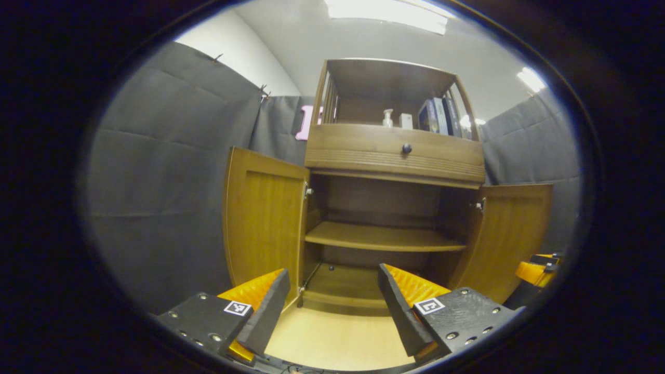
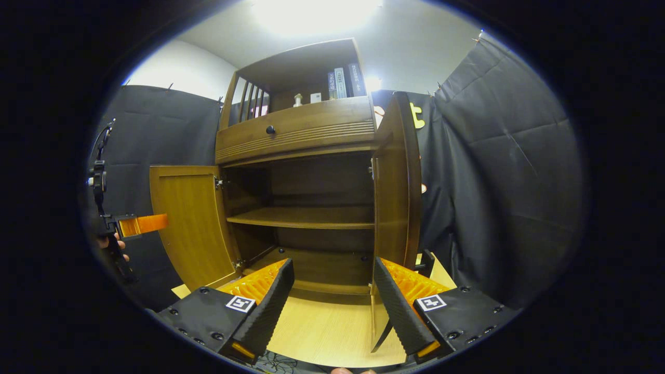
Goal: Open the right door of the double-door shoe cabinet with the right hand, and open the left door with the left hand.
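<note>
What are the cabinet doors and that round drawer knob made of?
The left door and right door look like wood or wood veneer: warm brown, visible grain, a soft satin sheen. The drawer knob is dark and smooth, perhaps metal or plastic; too small to tell.

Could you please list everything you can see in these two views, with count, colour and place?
Shoe cabinet: one, brown wood, facing both cameras.
Left door: one, brown, swung open.
Right door: one, brown, swung open.
Inner shelf: one, brown, bare.
Drawer knob: one, dark, drawer front.
Pump bottle: one, pale, top compartment.
Books: a few, dark, top compartment, right.
Floor: light wood.
Left claw: black and orange, open.
Right claw: black and orange, open.
</note>
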`<action>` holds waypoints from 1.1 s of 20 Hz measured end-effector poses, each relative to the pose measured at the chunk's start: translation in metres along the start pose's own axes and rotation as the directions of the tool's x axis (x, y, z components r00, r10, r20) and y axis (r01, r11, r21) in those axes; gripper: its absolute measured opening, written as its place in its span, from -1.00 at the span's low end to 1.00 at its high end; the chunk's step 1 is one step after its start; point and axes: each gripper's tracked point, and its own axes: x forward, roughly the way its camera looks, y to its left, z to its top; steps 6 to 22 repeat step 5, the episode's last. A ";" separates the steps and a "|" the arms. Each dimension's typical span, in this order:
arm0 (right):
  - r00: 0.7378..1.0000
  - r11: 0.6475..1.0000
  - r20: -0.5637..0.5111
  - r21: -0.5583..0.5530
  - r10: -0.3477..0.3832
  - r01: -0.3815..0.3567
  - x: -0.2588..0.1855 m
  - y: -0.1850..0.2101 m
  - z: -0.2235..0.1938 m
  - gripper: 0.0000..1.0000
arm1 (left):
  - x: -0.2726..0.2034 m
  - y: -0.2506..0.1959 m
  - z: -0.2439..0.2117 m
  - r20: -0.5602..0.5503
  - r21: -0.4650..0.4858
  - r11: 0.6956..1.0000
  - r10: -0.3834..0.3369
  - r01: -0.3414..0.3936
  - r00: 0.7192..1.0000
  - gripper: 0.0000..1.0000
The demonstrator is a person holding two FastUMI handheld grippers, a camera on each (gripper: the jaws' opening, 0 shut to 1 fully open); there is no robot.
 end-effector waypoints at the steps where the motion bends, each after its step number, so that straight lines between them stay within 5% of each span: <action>1: 1.000 1.000 -0.002 0.001 -0.009 0.009 0.001 0.002 0.000 0.94 | -0.001 0.000 -0.001 0.002 -0.003 1.000 -0.018 0.018 1.000 0.97; 22: 0.999 0.999 -0.002 -0.013 -0.040 0.040 0.003 0.018 0.002 0.94 | -0.004 0.017 -0.001 0.014 0.014 0.998 -0.059 0.059 0.998 0.97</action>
